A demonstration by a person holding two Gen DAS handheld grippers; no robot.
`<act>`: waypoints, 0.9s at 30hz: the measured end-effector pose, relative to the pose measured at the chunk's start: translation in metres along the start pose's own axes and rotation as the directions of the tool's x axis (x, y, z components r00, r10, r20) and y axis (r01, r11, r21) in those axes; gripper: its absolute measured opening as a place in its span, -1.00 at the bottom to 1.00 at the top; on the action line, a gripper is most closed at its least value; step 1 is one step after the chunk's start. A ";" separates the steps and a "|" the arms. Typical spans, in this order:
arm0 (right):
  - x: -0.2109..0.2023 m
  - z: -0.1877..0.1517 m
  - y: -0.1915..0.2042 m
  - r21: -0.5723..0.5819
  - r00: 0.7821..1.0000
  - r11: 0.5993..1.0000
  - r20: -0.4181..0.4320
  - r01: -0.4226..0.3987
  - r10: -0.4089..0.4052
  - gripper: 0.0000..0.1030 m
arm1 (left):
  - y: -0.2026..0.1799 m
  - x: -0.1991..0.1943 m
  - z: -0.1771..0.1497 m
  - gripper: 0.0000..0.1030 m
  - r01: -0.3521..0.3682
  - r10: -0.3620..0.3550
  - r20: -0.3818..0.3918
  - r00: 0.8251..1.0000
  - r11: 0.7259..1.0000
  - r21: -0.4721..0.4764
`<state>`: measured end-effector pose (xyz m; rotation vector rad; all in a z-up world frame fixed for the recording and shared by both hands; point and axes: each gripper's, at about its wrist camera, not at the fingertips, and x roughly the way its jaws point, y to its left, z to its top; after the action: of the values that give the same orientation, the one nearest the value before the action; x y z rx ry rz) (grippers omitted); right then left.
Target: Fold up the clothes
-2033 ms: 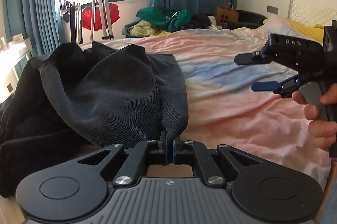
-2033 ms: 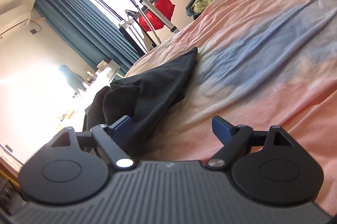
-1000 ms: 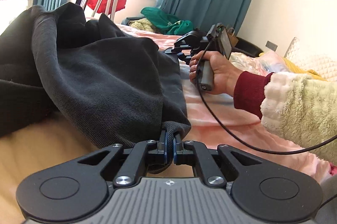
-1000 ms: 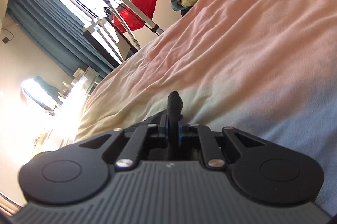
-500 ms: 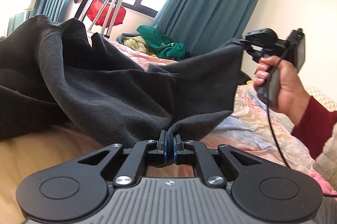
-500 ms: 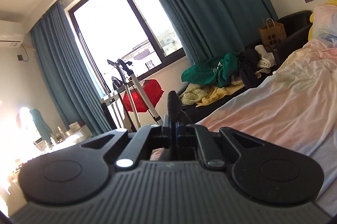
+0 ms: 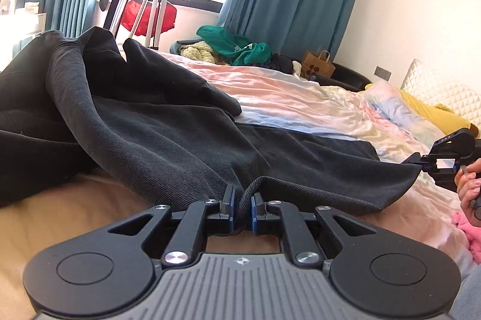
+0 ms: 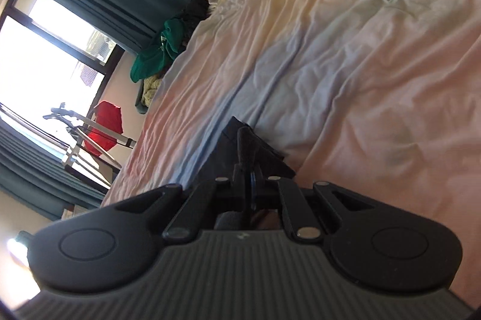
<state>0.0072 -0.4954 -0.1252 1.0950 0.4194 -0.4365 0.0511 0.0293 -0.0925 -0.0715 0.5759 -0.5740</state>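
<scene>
Two corners of a dark garment [image 7: 180,133] are stretched over the bed [image 7: 300,100]: left claw [image 7: 240,207] slackened around the hem, right claw [image 8: 251,184] clenched on it. Spreading seems in hand (a fold judged next).

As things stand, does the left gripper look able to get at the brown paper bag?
Probably not: the left gripper has its jaws slightly parted around the dark garment's hem, and the paper bag stands beyond the bed.

Right tongs [image 8: 251,184] clamped on dark garment [image 8: 255,151] corner, low over pastel bedsheet [image 8: 360,64].
</scene>
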 end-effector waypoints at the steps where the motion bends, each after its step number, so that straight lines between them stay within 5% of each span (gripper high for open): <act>1: 0.002 -0.001 -0.007 0.029 1.000 1.000 -0.014 -0.003 0.004 -0.87 | -0.001 -0.001 -0.002 -0.77 -0.005 0.005 -0.004 1.000 1.000 0.006; 4: 0.007 -0.004 -0.027 0.111 0.998 0.994 -0.054 -0.010 0.016 -0.87 | -0.001 0.000 0.000 -0.77 0.000 0.000 -0.014 1.000 1.000 0.013; 17: 0.022 0.001 -0.031 0.112 0.997 0.993 -0.066 -0.027 0.035 -0.87 | -0.009 0.000 -0.001 -0.73 -0.002 0.003 -0.046 0.999 1.000 0.020; 27: 0.004 0.022 -0.007 -0.077 0.982 0.996 0.184 -0.036 0.050 -0.87 | -0.020 -0.006 -0.006 -0.54 0.098 -0.096 -0.045 0.994 0.995 0.037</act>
<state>0.0096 -0.5186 -0.1238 0.9804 0.2451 -0.4768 0.0337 0.0159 -0.0904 -0.0505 0.6056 -0.6823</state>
